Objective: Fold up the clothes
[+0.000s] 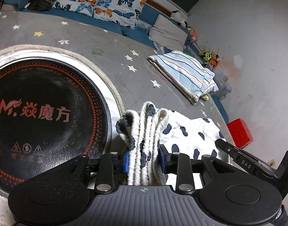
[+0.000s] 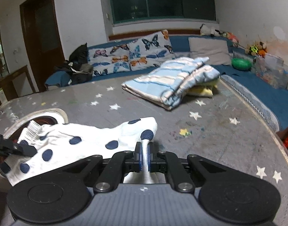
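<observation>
A white garment with navy spots (image 1: pixel 189 131) lies stretched over the grey star-patterned table (image 1: pixel 68 33). My left gripper (image 1: pixel 144 160) is shut on its bunched, ribbed waistband, which fills the gap between the blue pads (image 1: pixel 126 162). In the right wrist view the garment (image 2: pixel 77 141) spreads to the left, and my right gripper (image 2: pixel 144 158) is shut on a thin fold at its other end. The left gripper's fingers (image 2: pixel 15 147) show at that view's left edge, and the right gripper's arm (image 1: pixel 240 158) shows at the left wrist view's right edge.
A round black cooktop (image 1: pixel 45 116) is set into the table just left of the garment. A folded blue-striped cloth (image 2: pixel 170 81) lies farther back. A red box (image 1: pixel 239 132) sits past the table's right edge. A blue sofa with butterfly cushions (image 2: pixel 128 56) runs along the walls.
</observation>
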Tool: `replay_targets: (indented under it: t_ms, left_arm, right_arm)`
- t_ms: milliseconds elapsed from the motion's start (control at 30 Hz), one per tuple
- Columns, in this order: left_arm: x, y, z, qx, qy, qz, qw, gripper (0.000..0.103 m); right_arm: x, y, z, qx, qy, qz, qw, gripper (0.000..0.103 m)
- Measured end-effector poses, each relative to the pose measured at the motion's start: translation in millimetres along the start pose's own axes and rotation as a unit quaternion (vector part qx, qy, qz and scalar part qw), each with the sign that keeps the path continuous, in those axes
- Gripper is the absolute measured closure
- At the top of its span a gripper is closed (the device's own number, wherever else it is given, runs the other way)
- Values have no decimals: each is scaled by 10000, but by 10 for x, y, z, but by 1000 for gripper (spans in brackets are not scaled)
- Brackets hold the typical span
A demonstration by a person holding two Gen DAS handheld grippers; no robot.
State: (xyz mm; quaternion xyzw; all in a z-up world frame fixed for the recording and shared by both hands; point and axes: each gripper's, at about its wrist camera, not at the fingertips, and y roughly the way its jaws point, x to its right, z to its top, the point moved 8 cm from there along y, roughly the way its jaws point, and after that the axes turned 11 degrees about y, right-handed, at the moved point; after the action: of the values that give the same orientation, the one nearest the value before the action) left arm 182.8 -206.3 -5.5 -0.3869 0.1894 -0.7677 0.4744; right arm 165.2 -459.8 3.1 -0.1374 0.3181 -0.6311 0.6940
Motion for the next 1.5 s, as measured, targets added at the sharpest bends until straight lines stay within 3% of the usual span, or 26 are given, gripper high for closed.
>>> replay_targets:
  t_ms: [167,233,400,600,900,1067,1400,1500]
  left_arm:
    - [-22,-27,19,11,175,214,9996,53]
    - [-28,-71,36,53,253,295,9992,43]
    - [-13,-215,151,256,513,497,9971,36]
    - [64,-206,308,359,833,603,9941,36]
    - [223,149,367,143,1569,892,9835,36]
    - [95,350,327,-65,1615,1085,9809,37]
    - [159,178,273,56,1569,1003,9825,36]
    - [238,78,212,130,1685,960,9809,36]
  right_arm:
    - [88,133,-47,-149,140,-101,9997,93]
    - [104,136,-41,-160,184,-117,9996,89]
    - [91,87,37,-96,254,-48,9996,86]
    - [-15,144,97,-191,312,182,9992,80]
    - [-128,491,154,-480,212,207,9984,75]
    - [-113,675,120,-666,180,134,9975,74]
    - [-158,303,130,-608,-101,315,9976,50]
    - [-176,78,35,-628,-153,508,9966,50]
